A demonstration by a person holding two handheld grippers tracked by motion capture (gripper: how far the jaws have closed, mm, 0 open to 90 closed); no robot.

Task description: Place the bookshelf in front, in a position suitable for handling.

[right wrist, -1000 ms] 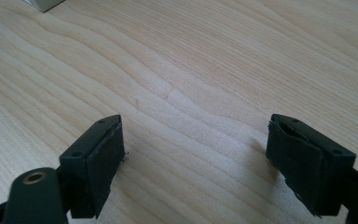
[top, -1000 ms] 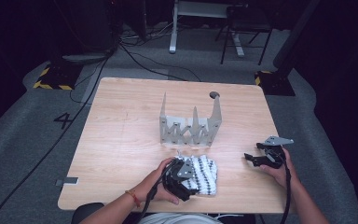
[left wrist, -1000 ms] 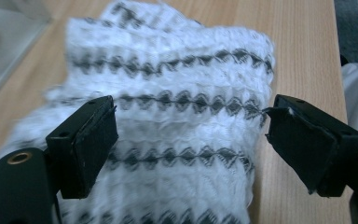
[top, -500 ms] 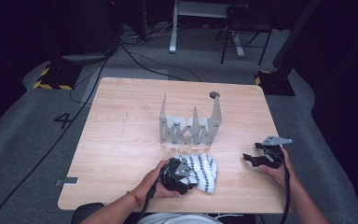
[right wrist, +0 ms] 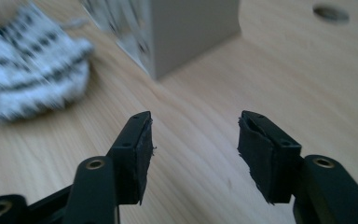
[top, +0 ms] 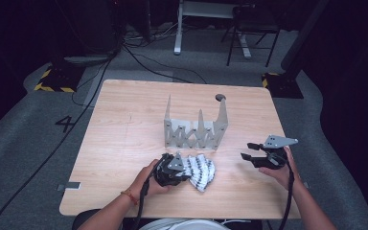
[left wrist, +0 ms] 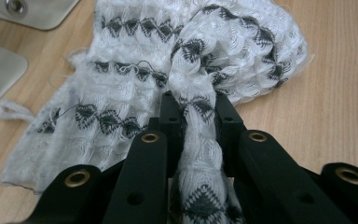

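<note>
I am holding the left gripper (top: pixel 172 168) low over the counter (top: pixel 124 124) near its front edge, and its fingers (left wrist: pixel 170 114) are clamping a bunched fold of the knitted cloth (left wrist: pixel 168 70) — white yarn with dark diamond bands. The rest of the cloth is lying spread on the counter, just in front of the grey metal rack (top: pixel 195 129) that is standing near the counter's middle. My right gripper (top: pixel 258 154) is hovering near the counter's right edge, well apart from the cloth, its fingers (right wrist: pixel 135 154) standing wide apart with nothing between them — bare wood is showing through the gap. In the right gripper view the rack's corner is sitting just ahead, the cloth off to one side.
</note>
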